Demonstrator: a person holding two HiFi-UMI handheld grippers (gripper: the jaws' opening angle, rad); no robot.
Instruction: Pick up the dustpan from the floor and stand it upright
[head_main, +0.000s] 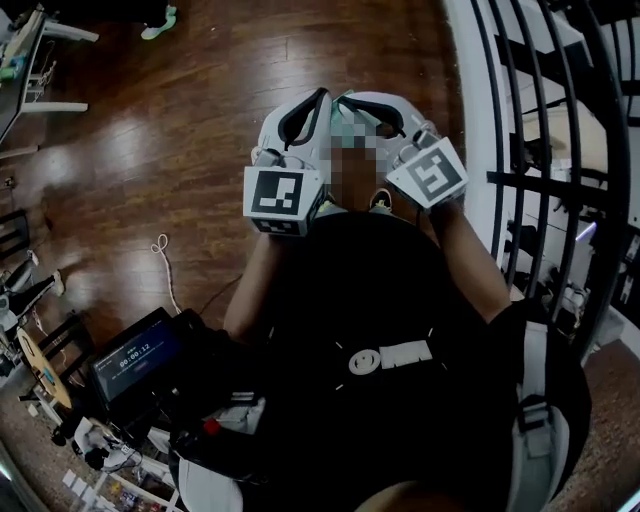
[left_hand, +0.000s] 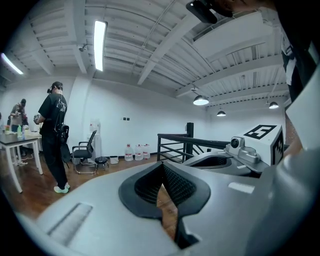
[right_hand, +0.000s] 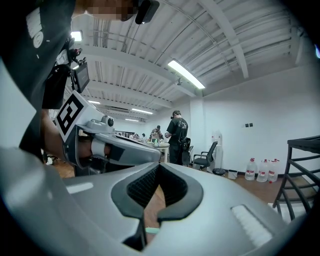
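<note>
Black shirt (head_main: 380, 290) fills the near edge of the head view; beyond it I see the left tongs (head_main: 318, 100) and right tongs (head_main: 350, 102) side by side over the wooden floor (head_main: 200, 120), tips almost meeting. Left gripper view: jaws pressed together on nothing, with a railing (left_hand: 185, 145) ahead of them. Right gripper view: jaws closed and empty too. A pale green sliver (right_hand: 145, 230) shows beneath them, and I cannot tell whether it is the dustpan.
</note>
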